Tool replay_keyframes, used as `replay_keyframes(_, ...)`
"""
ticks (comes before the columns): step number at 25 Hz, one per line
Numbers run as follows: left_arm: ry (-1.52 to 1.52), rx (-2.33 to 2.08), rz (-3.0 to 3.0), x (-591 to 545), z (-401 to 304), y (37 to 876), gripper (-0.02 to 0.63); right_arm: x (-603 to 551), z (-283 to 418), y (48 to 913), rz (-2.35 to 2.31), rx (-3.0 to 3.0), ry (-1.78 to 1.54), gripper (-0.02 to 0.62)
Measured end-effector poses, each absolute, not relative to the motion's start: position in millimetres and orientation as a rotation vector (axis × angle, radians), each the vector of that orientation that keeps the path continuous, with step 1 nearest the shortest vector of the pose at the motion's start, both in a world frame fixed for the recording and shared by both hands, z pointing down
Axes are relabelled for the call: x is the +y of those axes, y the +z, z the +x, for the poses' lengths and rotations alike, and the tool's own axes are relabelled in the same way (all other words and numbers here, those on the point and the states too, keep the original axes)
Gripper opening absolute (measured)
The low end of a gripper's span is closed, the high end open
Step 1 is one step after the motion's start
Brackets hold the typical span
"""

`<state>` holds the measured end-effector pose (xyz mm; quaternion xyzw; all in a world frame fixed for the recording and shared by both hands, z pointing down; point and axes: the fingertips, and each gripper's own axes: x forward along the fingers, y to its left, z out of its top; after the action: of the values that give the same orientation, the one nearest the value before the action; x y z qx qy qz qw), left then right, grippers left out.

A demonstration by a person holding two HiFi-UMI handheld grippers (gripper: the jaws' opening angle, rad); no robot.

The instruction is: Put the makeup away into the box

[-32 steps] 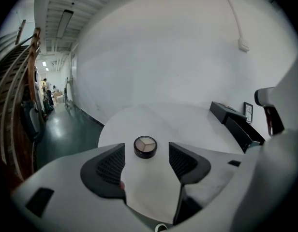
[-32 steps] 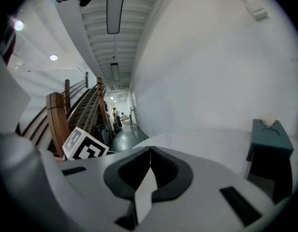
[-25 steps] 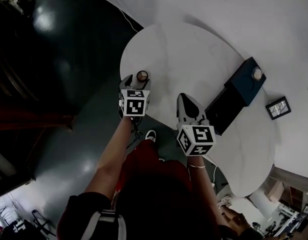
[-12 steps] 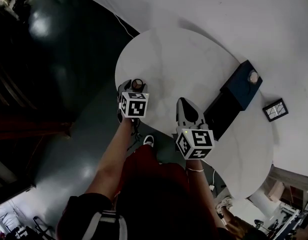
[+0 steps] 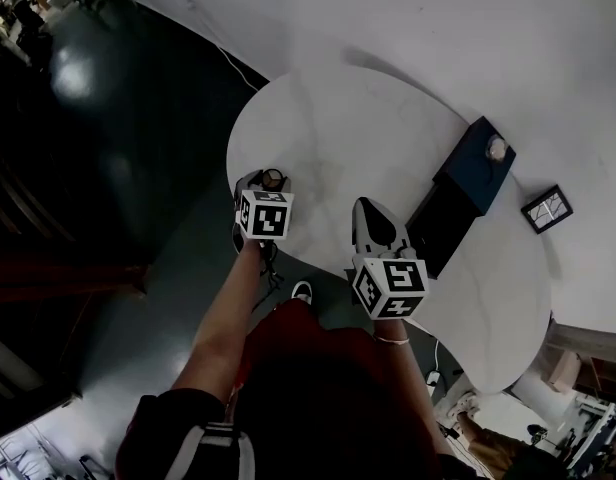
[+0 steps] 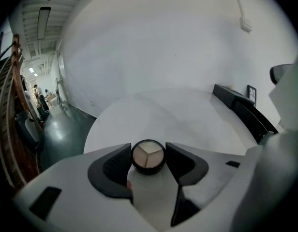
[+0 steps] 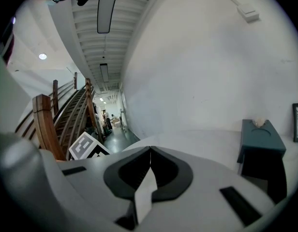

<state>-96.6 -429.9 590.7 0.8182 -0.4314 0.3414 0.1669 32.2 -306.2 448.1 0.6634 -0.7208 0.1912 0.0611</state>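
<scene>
As the left gripper [image 6: 148,153] closes its spread fingers [image 6: 111,164] round the compact [image 6: 148,157] between them, it looks light, hard and slick; pinch its rim. The right gripper [image 7: 149,154] has its fingers pressed together, empty.

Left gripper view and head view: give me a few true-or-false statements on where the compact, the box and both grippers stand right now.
1. The round compact sits between the jaws of the left gripper. True; those jaws are closing around it.
2. The right gripper holds a brush. False: its jaws are together with nothing between them.
3. The dark box rests on the white table. True.
4. The compact is already in the box. False: it lies near the table's edge, well apart from the box.
</scene>
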Motion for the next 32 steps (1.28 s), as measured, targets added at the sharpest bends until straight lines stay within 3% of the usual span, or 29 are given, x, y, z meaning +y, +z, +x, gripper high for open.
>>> replay_keyframes(15, 0.854, -1.072, 2.566, -415, -38, 532, 0.239, -282, 46, 444, 2.127, -2.078, 0.571, 0.014)
replay_keyframes(32, 0.791, -0.807, 2.757, -356, 64, 488, 0.239, -212, 119, 434, 2.421, -1.843, 0.563, 0.014)
